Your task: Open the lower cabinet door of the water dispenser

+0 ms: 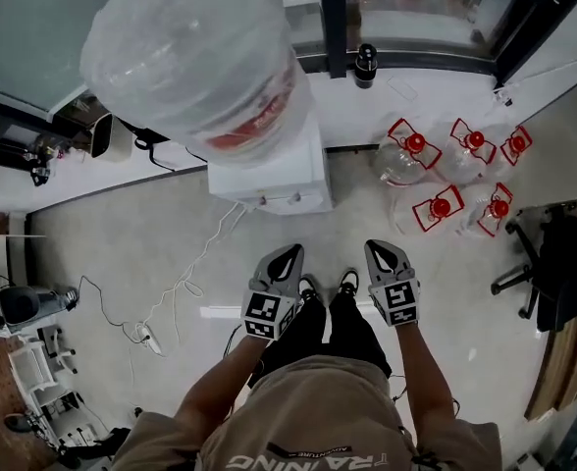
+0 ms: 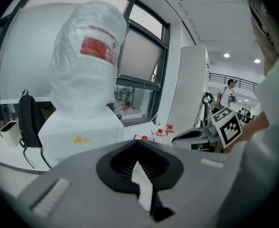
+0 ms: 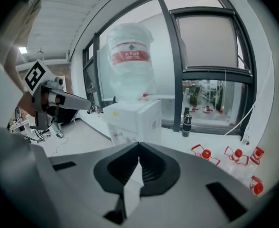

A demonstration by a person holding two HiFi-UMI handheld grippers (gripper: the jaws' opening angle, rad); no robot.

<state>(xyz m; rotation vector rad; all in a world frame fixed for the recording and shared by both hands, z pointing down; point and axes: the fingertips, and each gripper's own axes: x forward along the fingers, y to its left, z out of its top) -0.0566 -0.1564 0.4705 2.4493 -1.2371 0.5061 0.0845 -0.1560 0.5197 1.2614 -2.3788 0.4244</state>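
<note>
While we look down in the head view, one water dispenser (image 1: pixel 269 177) stands ahead of our left gripper (image 1: pixel 293 252) and right gripper (image 1: pixel 376 247), with five red-capped bottles (image 1: pixel 438 207) beside it. Left gripper view: jaws together on nothing, and the jug's (image 2: pixel 89 65) one red label (image 2: pixel 98 47) is unreadable. Right gripper view: jaws likewise together, the water dispenser well apart.

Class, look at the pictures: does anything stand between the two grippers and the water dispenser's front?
Nothing visible does. Only bare floor separates the left gripper and the right gripper from the water dispenser. A white cable lies off to one side.
</note>
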